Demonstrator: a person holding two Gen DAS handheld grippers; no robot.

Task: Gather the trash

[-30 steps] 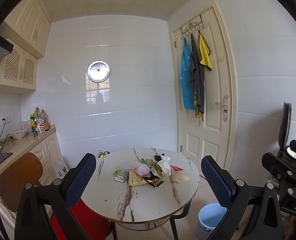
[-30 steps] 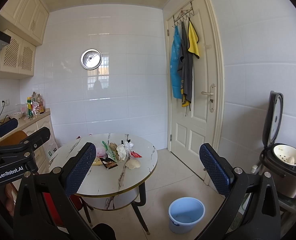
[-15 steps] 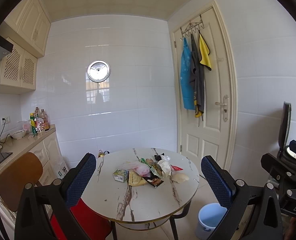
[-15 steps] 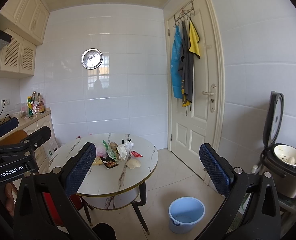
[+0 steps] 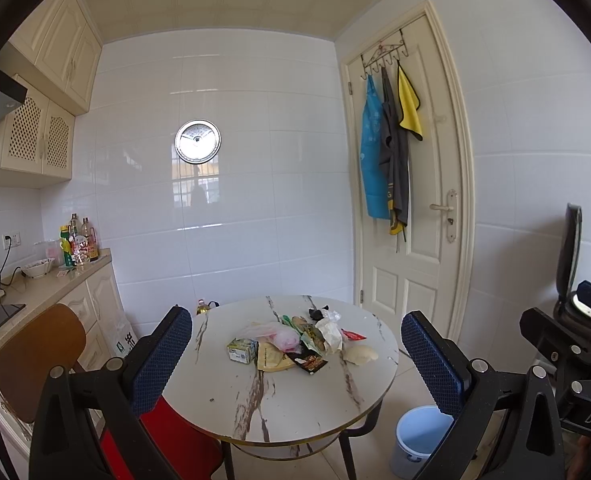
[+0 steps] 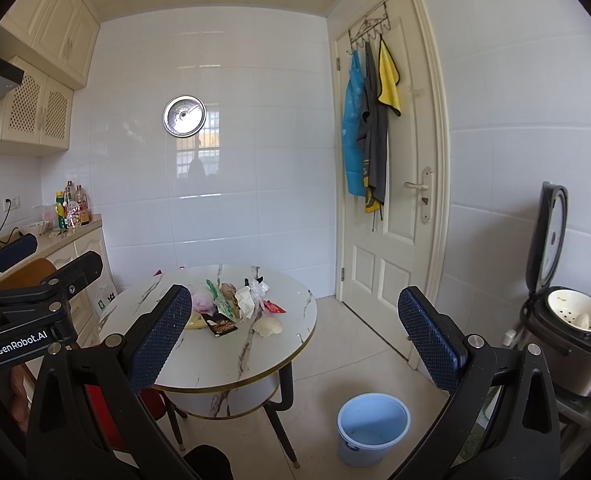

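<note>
The left gripper (image 5: 295,356) carries white lettering reading "GenRobot.AI", legible on its body in the right wrist view, while the left wrist view catches only "DAS" on the dark body of the right gripper (image 6: 295,340). Both tools have their blue-padded fingers spread wide apart with nothing between them, held back from the round marble-patterned table (image 5: 295,400). The trash pile (image 5: 303,338) lies near the middle of that table: a small green carton (image 5: 241,351), a pink plastic bag (image 5: 283,336), a dark snack wrapper (image 5: 309,362), crumpled white paper (image 5: 331,332) and a pale lump (image 5: 360,354); print on them is too small to read. The right wrist view shows the whole blue bucket (image 6: 373,428) on the floor beside the table and an open rice cooker (image 6: 567,320); the left wrist view shows only part of the bucket but reveals a brown chair (image 5: 35,352) and counter bottles (image 5: 77,242).
</note>
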